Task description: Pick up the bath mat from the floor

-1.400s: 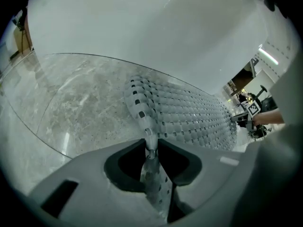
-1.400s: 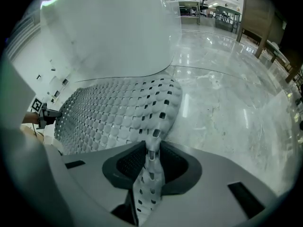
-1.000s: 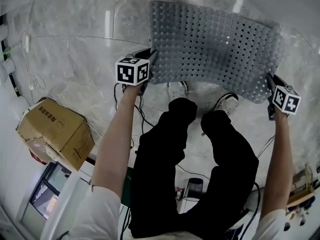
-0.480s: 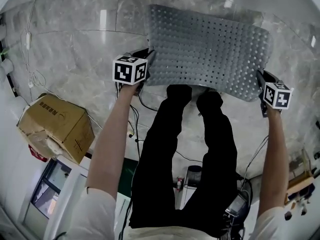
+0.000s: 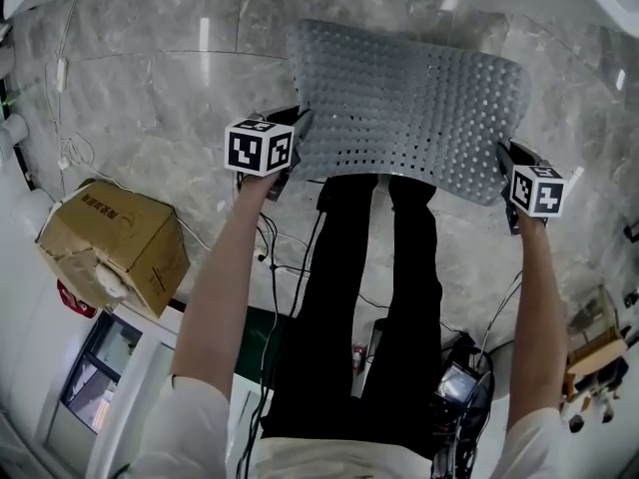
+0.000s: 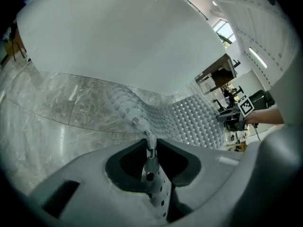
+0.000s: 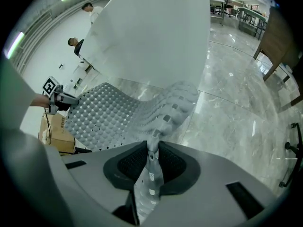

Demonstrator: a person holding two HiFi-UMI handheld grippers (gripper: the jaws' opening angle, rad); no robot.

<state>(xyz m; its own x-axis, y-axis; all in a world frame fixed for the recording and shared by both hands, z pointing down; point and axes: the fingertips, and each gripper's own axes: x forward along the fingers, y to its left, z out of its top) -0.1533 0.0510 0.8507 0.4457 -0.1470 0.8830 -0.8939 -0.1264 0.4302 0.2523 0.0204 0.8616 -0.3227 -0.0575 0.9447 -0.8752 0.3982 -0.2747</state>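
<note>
Bath mat (image 5: 409, 98) hides feet below person's legs (image 5: 394, 287); 2 bkgd people (image 7: 88, 8) too small for detail.

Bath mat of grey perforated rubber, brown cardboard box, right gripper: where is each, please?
grey perforated bath mat (image 5: 409, 98), head view, middle of its surface.
brown cardboard box (image 5: 120, 238), head view, its top face.
right gripper (image 7: 151, 150), right gripper view, between its fingertips, shut on the mat's edge.

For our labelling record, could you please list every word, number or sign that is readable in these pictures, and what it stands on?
No text here can be read.
Print on top of the cardboard box: too small and blurred to read.
Patterns on the marker cubes: black-and-white squares, no words.
On the bath mat: no print visible.
</note>
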